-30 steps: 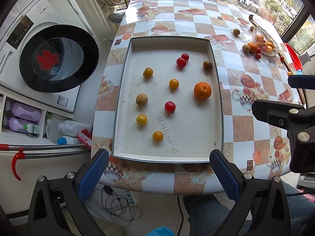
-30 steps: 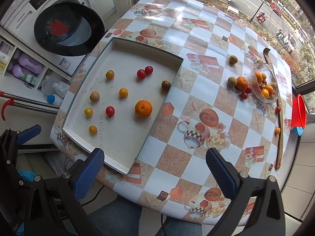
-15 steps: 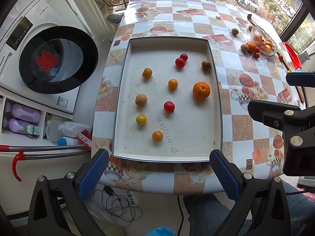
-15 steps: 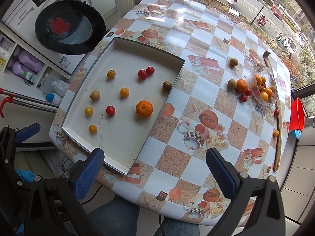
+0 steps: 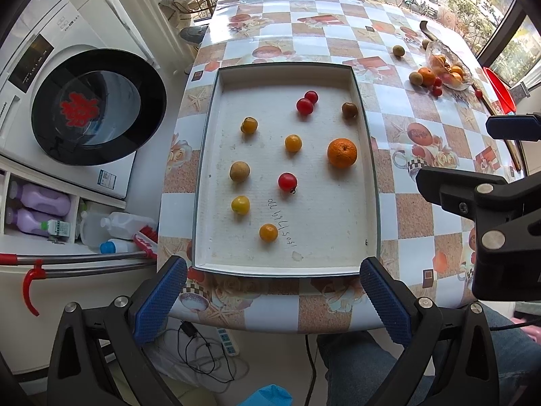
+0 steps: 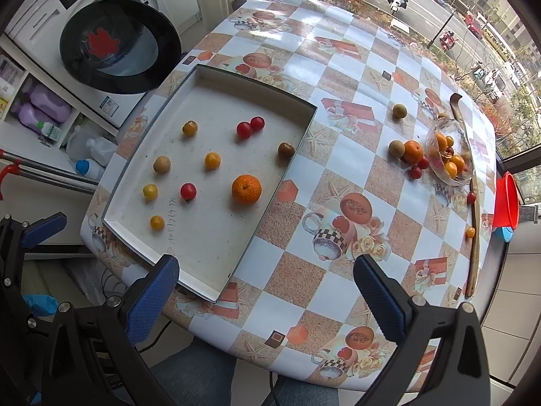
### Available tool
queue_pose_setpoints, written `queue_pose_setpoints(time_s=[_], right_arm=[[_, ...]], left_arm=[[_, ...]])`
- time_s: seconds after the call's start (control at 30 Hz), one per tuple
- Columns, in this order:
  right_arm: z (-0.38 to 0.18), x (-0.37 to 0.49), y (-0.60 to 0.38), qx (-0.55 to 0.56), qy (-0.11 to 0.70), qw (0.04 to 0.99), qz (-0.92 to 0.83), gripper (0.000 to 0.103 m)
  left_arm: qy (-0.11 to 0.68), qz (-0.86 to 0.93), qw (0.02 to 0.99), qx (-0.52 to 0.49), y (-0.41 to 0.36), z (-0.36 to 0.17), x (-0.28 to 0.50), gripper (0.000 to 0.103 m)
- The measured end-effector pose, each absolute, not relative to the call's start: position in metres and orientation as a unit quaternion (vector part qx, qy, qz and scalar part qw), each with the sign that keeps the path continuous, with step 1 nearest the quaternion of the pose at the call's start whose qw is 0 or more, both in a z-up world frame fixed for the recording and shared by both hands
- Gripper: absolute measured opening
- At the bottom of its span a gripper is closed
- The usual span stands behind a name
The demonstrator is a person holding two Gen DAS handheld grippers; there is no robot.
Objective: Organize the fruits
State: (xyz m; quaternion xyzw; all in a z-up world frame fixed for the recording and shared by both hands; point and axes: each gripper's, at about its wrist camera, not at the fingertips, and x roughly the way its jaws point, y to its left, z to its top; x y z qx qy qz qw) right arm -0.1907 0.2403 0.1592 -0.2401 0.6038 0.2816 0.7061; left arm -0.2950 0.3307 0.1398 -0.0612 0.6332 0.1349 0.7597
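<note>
The left gripper [image 5: 274, 299] hangs off the near table edge with its 2 blue-padded fingers spread wide and nothing between them; the right gripper [image 6: 267, 291] is likewise spread wide and holds nothing, hovering over the table's near edge. On the checked tablecloth [image 6: 338, 77] lies 1 white tray [image 5: 371, 169] carrying 10 fruits. Taking the tray as a clock in the left wrist view: 1 mandarin [image 5: 342, 153] sits at 3 o'clock, the largest piece; 2 red cherry tomatoes [image 5: 307, 102] touch each other at 12 o'clock, and a 3rd red one [image 5: 287, 181] lies near the centre; 1 dark brown fruit [image 5: 349, 110] is at 1 o'clock beside the right wall; 1 tan longan [image 5: 239, 171] is at 9 o'clock; 4 yellow-orange tomatoes are scattered, at 10 o'clock [image 5: 249, 125], just above centre [image 5: 293, 143], at 8 o'clock [image 5: 240, 204] and at 6 o'clock [image 5: 268, 232]. Well apart from the tray, at 2 o'clock on the table in the right wrist view, 1 glass bowl [image 6: 465, 177] holds several orange and red fruits, too crowded to count. Just beside it lie 1 more mandarin [image 6: 413, 151], 1 longan [image 6: 396, 148] and 2 red tomatoes [image 6: 419, 167], with another longan [image 6: 399, 111] farther off alone. 1 red cup [image 6: 506, 199] stands at the table's right edge.
</note>
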Motion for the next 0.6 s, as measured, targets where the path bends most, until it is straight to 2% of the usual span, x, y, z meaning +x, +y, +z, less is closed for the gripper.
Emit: queue_pose_setpoints(time_s=[0.6], right_arm=[[0.1579, -0.1937, 0.2420, -0.240, 0.604, 0.706, 0.281, 0.103]], left_arm=[[0.635, 0.143, 0.757, -0.053, 0.3341, 0.1368, -0.2935, 0.103]])
